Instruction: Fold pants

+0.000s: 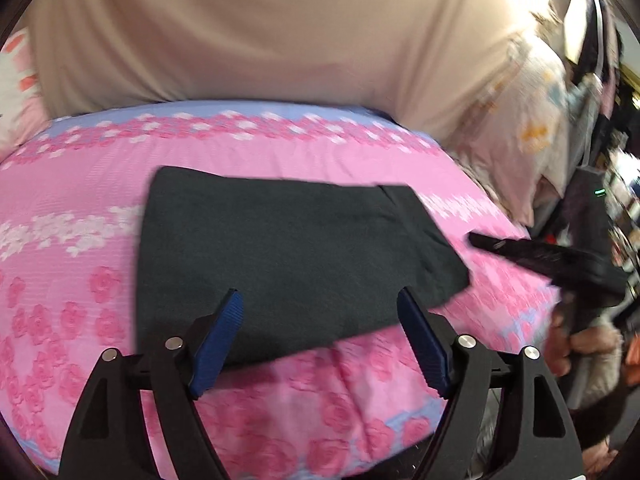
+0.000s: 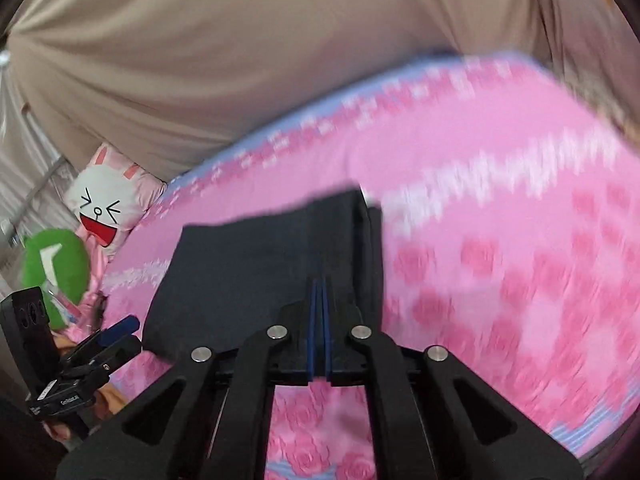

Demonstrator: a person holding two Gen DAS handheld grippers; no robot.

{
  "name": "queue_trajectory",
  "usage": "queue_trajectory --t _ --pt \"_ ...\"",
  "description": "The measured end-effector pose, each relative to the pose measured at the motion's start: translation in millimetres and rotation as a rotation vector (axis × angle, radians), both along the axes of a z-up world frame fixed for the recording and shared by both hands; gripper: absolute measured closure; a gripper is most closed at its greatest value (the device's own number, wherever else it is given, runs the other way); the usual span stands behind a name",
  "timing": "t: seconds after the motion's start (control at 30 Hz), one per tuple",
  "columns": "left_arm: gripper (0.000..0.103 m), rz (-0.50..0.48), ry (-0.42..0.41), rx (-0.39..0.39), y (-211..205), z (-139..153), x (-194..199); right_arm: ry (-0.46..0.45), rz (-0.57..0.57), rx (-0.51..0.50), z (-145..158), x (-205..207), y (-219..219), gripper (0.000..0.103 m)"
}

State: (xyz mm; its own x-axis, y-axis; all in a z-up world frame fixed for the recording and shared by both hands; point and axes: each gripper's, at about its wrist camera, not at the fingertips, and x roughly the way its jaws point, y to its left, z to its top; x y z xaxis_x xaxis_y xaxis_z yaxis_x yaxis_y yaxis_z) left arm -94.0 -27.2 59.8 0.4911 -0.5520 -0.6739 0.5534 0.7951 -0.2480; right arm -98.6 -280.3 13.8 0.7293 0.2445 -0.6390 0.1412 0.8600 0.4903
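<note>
The folded pants (image 1: pixel 288 256) lie flat on the bedspread (image 1: pixel 80 208), toward the near edge of the bed. The left gripper (image 1: pixel 320 316) hangs above their near edge, and the right gripper (image 1: pixel 532 252) is just off their right end. Behind the bed hangs a curtain (image 1: pixel 260 32). A pillow (image 1: pixel 524 128) lies at the far right; a rabbit cushion (image 2: pixel 108 204) rests at the far left, with a second cushion (image 2: pixel 52 268) nearer beside it.
</note>
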Motion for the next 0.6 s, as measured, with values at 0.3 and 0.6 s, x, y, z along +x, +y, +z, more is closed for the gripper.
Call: queue_trajectory --t 0.3,0.6 --pt "0.019 -0.292 -0.035 0.111 -122.6 -31.3 -8.1 0.014 -0.071 0.035 -12.8 -18.9 -24.8 0.067" --pt "0.087 -0.118 0.076 -0.046 -99.7 -27.3 53.2 0.012 -0.069 0.037 -22.8 -27.2 -38.0 0.055"
